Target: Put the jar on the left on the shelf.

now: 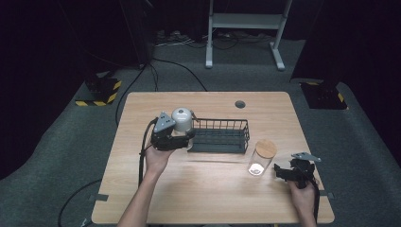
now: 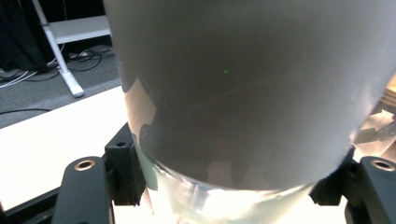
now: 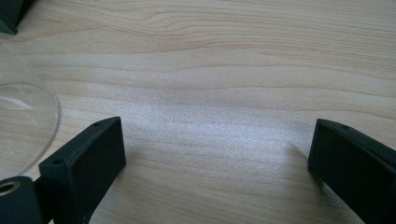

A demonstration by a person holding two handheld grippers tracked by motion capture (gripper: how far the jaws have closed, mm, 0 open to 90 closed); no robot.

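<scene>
My left gripper (image 1: 182, 137) is pinching the grey cup (image 1: 182, 119) at the wire basket's (image 1: 222, 142) left end; my right gripper (image 1: 283, 171) is resting spread beside the glass jar (image 1: 261, 158).

I see the grey cup (image 1: 182, 119), a matte cylinder with a clear band near one end (image 2: 205, 200), lifted off the counter (image 1: 142, 189) at the left end of the black wire basket (image 1: 221, 135), gripped in my left tongs (image 1: 185, 136).

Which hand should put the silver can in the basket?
Probably the left: its tongs already grip the silver can right beside the basket. The right tongs sit open, farther away.
</scene>
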